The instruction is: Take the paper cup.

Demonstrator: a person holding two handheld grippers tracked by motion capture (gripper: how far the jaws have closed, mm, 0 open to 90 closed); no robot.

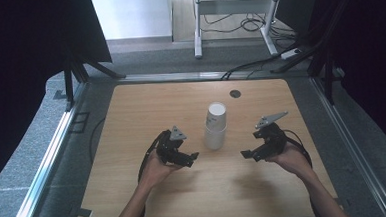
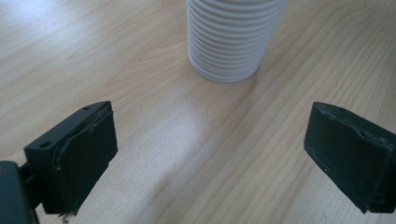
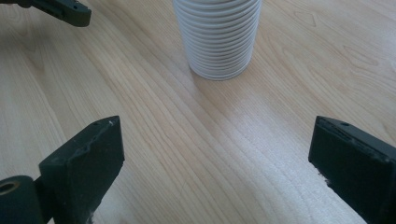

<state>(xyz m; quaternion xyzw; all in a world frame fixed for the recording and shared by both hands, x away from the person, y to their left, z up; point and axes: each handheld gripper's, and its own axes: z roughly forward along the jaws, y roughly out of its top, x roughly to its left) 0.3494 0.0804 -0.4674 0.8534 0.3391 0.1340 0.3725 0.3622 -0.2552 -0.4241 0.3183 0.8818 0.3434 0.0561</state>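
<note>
The left gripper [image 1: 192,157], jaws apart and empty, waits at eight o'clock of the stack of white cups [image 1: 215,126] at the table's [image 1: 135,191] centre. The right gripper [image 1: 245,155], likewise agape, flanks at four o'clock. Approach step, I judge; next, close in and clamp.

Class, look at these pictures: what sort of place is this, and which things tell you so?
Probably a lab or test room: a bare wooden table fenced by black curtains, metal rails along the floor, and loose cables under a desk frame behind.

Left gripper [image 1: 192,157] and right gripper [image 1: 245,155] face inward, jaws wide.
</note>
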